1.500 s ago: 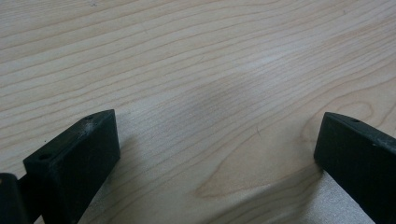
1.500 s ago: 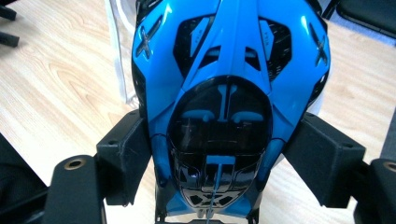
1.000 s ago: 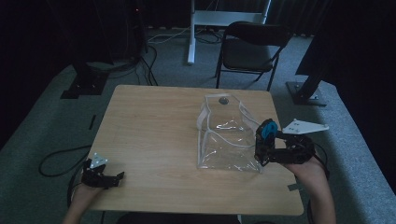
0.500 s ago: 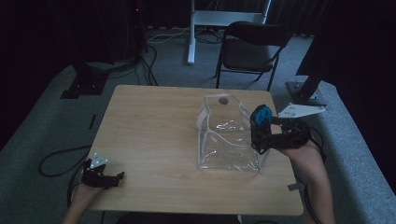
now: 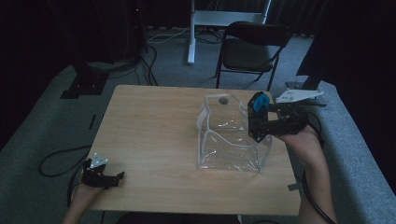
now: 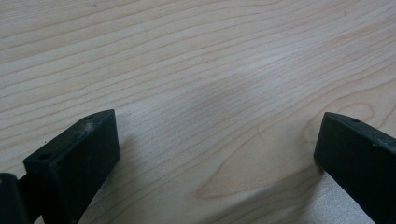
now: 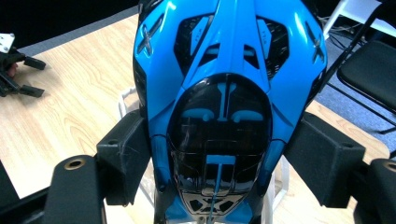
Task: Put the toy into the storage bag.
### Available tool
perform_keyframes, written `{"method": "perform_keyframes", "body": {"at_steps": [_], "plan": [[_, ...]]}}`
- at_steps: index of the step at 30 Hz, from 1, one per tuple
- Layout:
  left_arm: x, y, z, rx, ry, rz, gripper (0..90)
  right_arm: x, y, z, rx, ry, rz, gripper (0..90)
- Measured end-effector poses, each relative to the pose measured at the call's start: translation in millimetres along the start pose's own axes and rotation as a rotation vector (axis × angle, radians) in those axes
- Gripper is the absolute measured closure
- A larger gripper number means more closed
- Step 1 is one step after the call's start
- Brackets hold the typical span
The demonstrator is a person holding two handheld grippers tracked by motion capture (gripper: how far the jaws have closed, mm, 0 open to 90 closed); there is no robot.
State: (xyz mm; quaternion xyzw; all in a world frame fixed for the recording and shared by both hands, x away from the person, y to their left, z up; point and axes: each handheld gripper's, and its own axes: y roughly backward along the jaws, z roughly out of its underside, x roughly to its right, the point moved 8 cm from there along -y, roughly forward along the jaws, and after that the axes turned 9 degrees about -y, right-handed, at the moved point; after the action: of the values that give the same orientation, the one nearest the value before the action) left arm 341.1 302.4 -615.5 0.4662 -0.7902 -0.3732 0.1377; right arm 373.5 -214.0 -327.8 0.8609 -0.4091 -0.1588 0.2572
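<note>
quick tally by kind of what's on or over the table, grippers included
grippers: 2 (left gripper with jaws open over bare wood, right gripper shut on the toy car)
blue and black toy cars: 1
clear plastic bags: 1, standing open on the table
total: 4

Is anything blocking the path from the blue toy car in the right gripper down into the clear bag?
Nothing visible does. The right gripper holds the blue toy car by the clear bag's right rim, and the bag's mouth appears open, with nothing seen inside.
</note>
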Motion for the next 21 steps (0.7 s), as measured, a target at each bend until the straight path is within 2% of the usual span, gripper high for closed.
{"method": "perform_keyframes", "body": {"at_steps": [2, 7, 8, 21], "plan": [[-0.1, 0.0, 0.0, 0.0, 0.0, 0.0, 0.7, -0.5, -2.4, -2.7, -0.002, 0.0, -0.023, 25.1], [-0.1, 0.0, 0.0, 0.0, 0.0, 0.0, 0.7, 1.8, -13.0, -3.4, -0.027, 0.008, -0.01, 25.1], [-0.1, 0.0, 0.0, 0.0, 0.0, 0.0, 0.7, 2.5, -20.9, 0.0, -0.044, 0.001, -0.027, 25.1], [-0.1, 0.0, -0.1, 0.0, 0.0, 0.0, 0.7, -0.8, -46.7, 14.0, -0.123, 0.021, -0.06, 25.1]]}}
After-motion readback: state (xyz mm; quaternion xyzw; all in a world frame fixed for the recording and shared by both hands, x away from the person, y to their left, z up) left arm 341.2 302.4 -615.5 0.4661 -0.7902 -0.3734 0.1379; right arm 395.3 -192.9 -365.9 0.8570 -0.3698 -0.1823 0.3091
